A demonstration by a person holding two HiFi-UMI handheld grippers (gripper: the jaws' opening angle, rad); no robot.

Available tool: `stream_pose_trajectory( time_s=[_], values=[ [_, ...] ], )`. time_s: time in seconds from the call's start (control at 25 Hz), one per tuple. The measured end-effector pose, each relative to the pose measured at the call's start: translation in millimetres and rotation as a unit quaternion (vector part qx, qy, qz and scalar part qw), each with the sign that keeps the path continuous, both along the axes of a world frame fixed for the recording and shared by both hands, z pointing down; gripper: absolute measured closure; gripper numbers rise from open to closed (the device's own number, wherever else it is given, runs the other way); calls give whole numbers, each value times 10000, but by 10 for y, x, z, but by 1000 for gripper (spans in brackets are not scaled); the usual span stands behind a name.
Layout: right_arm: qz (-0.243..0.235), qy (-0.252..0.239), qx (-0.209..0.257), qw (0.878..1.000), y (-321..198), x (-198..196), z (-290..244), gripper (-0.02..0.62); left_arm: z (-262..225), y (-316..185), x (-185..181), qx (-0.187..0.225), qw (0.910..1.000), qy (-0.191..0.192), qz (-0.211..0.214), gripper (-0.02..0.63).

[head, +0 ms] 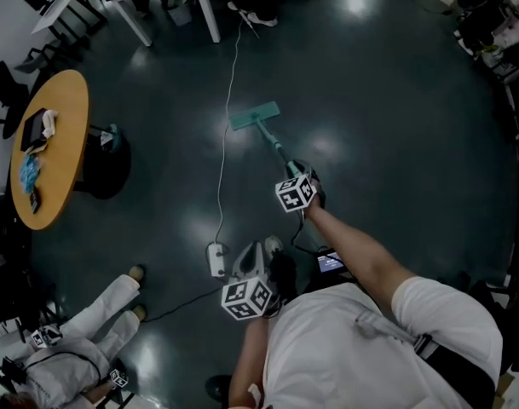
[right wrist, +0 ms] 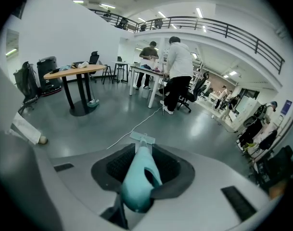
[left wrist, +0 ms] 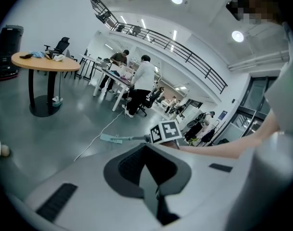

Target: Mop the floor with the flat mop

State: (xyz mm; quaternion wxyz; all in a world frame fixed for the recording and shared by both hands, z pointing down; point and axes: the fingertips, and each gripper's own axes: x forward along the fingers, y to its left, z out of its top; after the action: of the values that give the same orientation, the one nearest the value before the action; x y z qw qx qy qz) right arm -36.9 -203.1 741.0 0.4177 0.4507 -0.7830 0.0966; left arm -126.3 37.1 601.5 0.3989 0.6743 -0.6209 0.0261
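Right gripper [head: 298, 177] clamps the flat mop [head: 255, 116], handle slanting forward-left down to the floor [head: 378, 100]; left gripper [left wrist: 147, 170] jaws together

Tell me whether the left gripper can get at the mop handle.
Probably yes. The left gripper is empty, jaws shut, and the mop handle ahead of the right gripper is bare, nothing between. It must open and reach forward.

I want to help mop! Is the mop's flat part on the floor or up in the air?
Down. The mop head lies flat on the floor, its handle slanting up to the right gripper.
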Motion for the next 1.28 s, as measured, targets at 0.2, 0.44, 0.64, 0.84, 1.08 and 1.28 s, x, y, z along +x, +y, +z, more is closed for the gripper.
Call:
stream_pose_trajectory(
  time_s=[0.2, 0.44, 0.64, 0.84, 1.08, 1.28],
  values=[
    [-173, -43, -51, 9998, 734, 514, -423, 482, -153, 11, 228, 186, 9998, 21, 77, 601],
    [-672, -271, 166, 9972, 1515, 868, -1091, 482, -374, 28, 455, 508, 9986, 78, 142, 601],
    [-647, -441, 137, 9968, 1607, 938, -1067, 482, -354, 26, 594, 580, 9980, 63, 258, 601],
    [-649, -511, 192, 9964, 1596, 937, -1095, 482, -441, 47, 678, 689, 9970, -32, 345, 601],
    [-823, -518, 293, 9948, 1598, 839, -1098, 482, -446, 42, 622, 753, 9967, -22, 295, 601],
    [-817, -520, 360, 9946, 1514, 775, -1175, 482, -515, -36, 479, 863, 9960, -22, 239, 601]
  ],
)
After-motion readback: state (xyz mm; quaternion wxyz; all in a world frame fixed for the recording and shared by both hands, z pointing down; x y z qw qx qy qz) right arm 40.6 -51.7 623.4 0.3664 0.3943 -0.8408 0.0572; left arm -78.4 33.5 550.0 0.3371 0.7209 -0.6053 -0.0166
